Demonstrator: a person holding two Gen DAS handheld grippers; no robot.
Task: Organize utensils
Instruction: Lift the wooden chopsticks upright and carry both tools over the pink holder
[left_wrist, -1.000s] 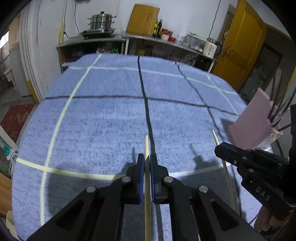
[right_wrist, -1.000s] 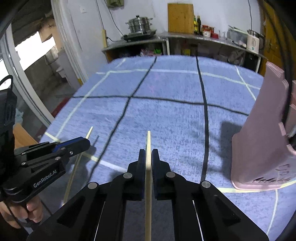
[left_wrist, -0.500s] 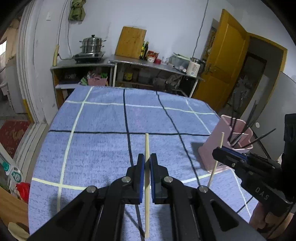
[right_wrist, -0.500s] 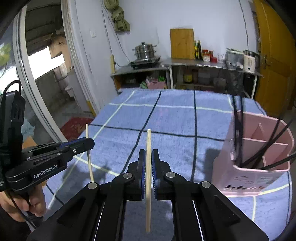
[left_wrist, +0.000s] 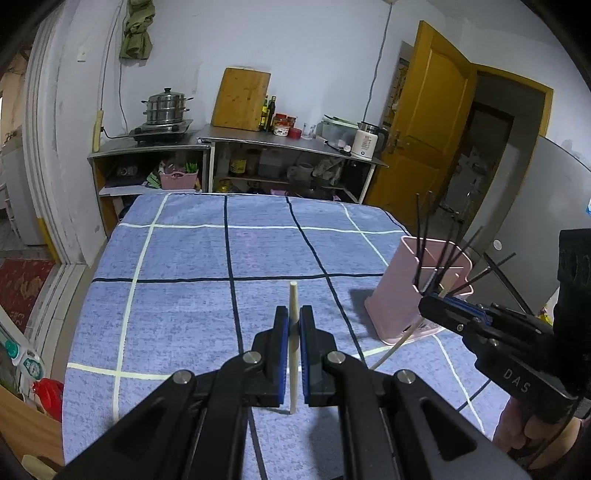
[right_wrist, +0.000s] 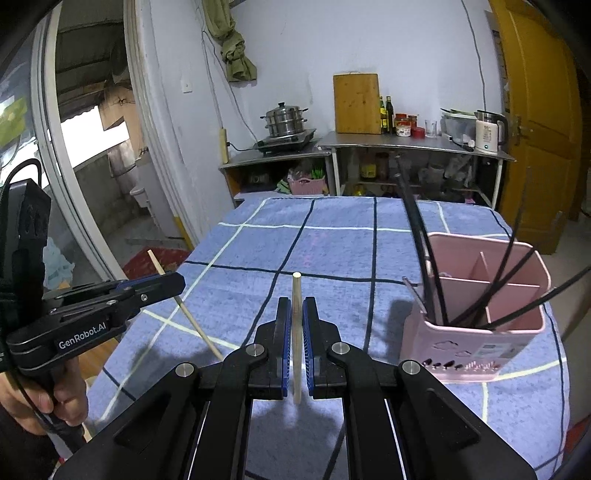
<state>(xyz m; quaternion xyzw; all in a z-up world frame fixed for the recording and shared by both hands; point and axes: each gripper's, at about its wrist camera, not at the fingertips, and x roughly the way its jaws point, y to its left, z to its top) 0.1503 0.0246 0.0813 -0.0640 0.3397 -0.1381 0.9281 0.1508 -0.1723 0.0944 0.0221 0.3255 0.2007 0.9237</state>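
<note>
My left gripper (left_wrist: 294, 321) is shut on a pale wooden chopstick (left_wrist: 293, 354) and holds it upright above the table. My right gripper (right_wrist: 296, 317) is shut on a second wooden chopstick (right_wrist: 296, 343), also raised. A pink divided utensil holder (right_wrist: 476, 317) with several black chopsticks stands on the blue checked cloth, to the right of my right gripper. In the left wrist view the holder (left_wrist: 406, 295) stands at the right, and the right gripper (left_wrist: 443, 308) shows just in front of it. The left gripper (right_wrist: 162, 284) shows at the left of the right wrist view.
The table's blue checked cloth (left_wrist: 207, 280) stretches ahead. Beyond it are metal shelves with a steamer pot (left_wrist: 166, 109), a wooden cutting board (left_wrist: 242, 98) and a kettle (left_wrist: 365, 140). A yellow door (left_wrist: 428, 122) stands open at the right.
Both grippers have risen well above the cloth, each lifting its chopstick. The pink holder has come fully into view in both cameras.
</note>
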